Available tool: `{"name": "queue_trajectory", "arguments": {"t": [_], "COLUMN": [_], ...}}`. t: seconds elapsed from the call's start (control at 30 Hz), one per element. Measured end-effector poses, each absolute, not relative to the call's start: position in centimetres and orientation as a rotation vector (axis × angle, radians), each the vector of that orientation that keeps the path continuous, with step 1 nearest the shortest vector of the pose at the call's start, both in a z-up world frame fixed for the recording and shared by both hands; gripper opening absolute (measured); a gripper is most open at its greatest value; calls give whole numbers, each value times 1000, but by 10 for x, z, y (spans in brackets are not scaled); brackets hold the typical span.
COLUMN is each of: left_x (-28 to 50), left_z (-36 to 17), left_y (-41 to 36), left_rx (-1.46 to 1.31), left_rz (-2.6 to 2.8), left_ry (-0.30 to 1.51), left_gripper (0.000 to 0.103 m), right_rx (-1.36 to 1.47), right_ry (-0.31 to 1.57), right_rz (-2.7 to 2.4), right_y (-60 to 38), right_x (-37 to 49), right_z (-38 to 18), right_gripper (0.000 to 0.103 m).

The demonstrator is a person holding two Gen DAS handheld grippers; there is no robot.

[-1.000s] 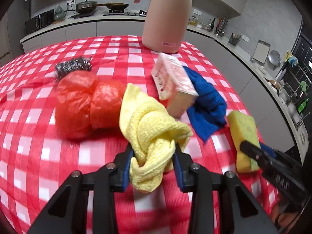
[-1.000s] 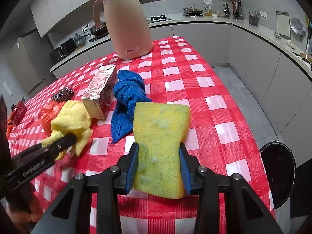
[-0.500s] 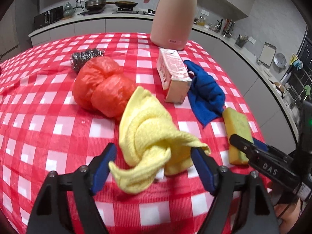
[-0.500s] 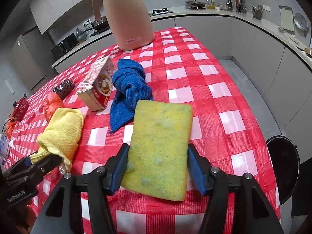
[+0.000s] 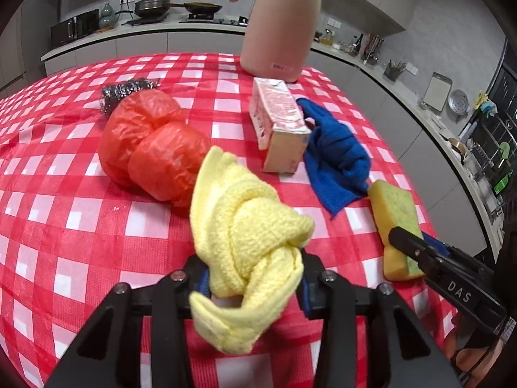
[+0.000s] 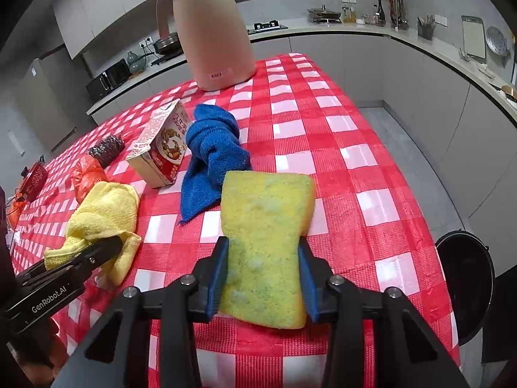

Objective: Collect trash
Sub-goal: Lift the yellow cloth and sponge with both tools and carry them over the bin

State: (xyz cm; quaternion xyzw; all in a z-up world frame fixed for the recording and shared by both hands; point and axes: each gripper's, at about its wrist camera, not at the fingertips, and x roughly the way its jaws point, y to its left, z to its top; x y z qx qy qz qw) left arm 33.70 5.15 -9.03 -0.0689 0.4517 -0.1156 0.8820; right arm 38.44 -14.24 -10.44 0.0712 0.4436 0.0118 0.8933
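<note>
My left gripper [image 5: 255, 278] is shut on a knotted yellow cloth [image 5: 245, 223], which also shows in the right wrist view [image 6: 103, 213]. My right gripper [image 6: 263, 278] is shut on a yellow sponge [image 6: 266, 242], seen from the left wrist too [image 5: 395, 220]. On the red checked tablecloth [image 5: 80, 226] lie a crumpled red plastic bag [image 5: 152, 148], a drink carton on its side [image 5: 279, 129], a blue cloth [image 5: 336, 158] and a steel scourer [image 5: 124, 92].
A tall pink thermos jug [image 6: 210, 29] stands at the far end of the table. A black trash bin [image 6: 465, 284] stands on the floor to the right of the table's edge. Kitchen counters run behind.
Both grippers opened half a second ago and have closed again, the left on the yellow cloth, the right on the sponge. Both have pulled back a little.
</note>
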Motion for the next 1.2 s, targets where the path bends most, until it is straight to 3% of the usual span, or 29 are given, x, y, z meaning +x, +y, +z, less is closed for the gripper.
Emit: {"name": "queue_trajectory", "arguments": {"t": [0.67, 1.2], "left_x": [294, 274], "left_z": [-54, -53], "left_y": [-2, -172], "left_rx": [-112, -43], "left_rz": [-290, -519], "left_ry": [858, 893], "left_gripper": [43, 43], "right_rx": [216, 314], "right_ry": [841, 831], "right_rz": [59, -156], "right_y": [-195, -370], "right_x": [337, 264], "right_z": [-69, -61], "right_gripper": [42, 42]}}
